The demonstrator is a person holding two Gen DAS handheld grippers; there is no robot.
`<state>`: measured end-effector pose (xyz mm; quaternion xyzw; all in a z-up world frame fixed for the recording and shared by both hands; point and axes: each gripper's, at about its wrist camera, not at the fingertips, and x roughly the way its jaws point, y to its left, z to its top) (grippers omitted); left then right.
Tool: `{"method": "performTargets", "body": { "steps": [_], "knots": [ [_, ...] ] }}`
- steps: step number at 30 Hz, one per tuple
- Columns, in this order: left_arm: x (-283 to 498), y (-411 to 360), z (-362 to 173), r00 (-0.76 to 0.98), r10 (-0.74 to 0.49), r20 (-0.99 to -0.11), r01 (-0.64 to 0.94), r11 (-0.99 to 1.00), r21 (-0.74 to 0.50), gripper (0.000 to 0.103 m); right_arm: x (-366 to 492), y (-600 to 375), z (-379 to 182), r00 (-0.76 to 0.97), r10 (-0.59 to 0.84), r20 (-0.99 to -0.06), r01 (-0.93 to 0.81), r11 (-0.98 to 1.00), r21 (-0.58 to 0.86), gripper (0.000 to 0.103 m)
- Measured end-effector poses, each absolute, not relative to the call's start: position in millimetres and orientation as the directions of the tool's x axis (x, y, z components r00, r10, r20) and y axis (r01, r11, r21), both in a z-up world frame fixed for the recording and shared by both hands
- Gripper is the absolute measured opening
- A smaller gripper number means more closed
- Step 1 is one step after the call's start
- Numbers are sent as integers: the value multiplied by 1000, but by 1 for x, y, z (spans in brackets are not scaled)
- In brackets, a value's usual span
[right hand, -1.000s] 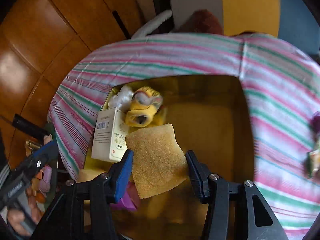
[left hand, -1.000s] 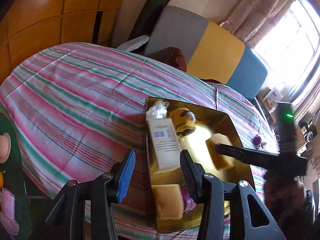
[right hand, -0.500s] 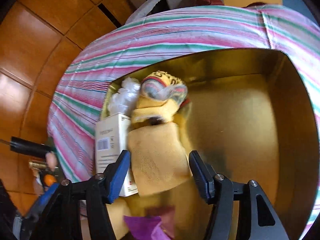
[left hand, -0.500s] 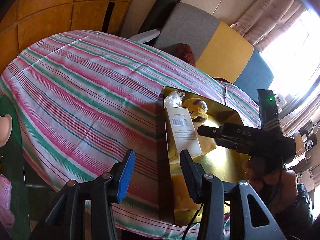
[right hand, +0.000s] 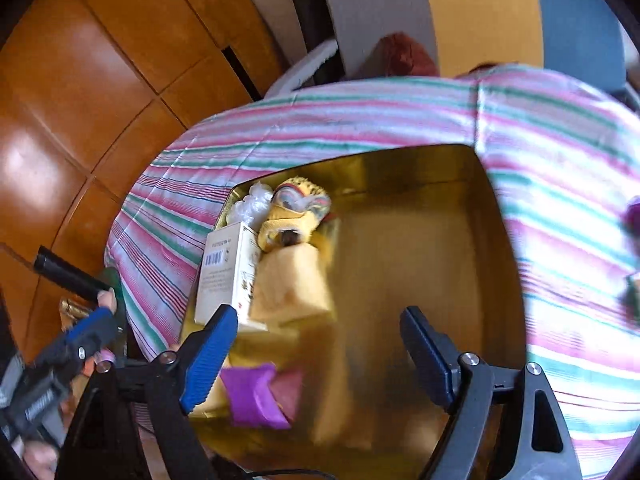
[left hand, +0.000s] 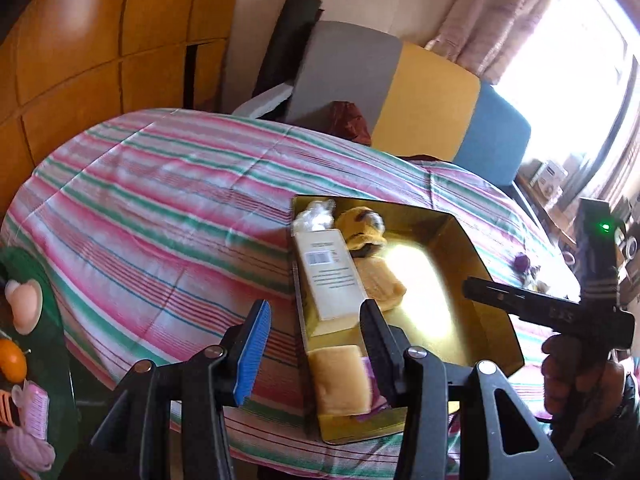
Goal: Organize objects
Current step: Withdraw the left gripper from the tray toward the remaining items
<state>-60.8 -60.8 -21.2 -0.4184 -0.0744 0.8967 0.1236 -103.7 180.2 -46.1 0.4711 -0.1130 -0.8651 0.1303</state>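
Observation:
A gold tin box sits on the striped bedspread. Along its left side lie a white carton, a yellow plush toy, a clear plastic wad, two yellow sponges and a purple item. The sponge beside the carton also shows in the right wrist view. My left gripper is open and empty over the box's near left edge. My right gripper is open and empty above the box.
The striped bedspread covers the surface. A grey, yellow and blue cushion stands behind it, wooden panels to the left. Small items lie on the bed right of the box. Toys lie at the far left.
My right gripper has opened and let go of the yellow sponge, which now lies in the box beside the white carton. The right gripper has pulled back. The left gripper stays open.

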Motion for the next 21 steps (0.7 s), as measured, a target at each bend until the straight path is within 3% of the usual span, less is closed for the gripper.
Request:
{"method": "performTargets", "body": {
  "steps": [8,21],
  "knots": [
    [-50,-20,-8,-629,284,-724,-258,-954,-149,47,-71,240,-27,-604,-237,-761,45,-963,265,86],
    [-41,55,-2,-584,318,-747,-414,-908,-63,47,-37,381,-12,-670,17,-742,-226,-957,182,88]
  ]
}}
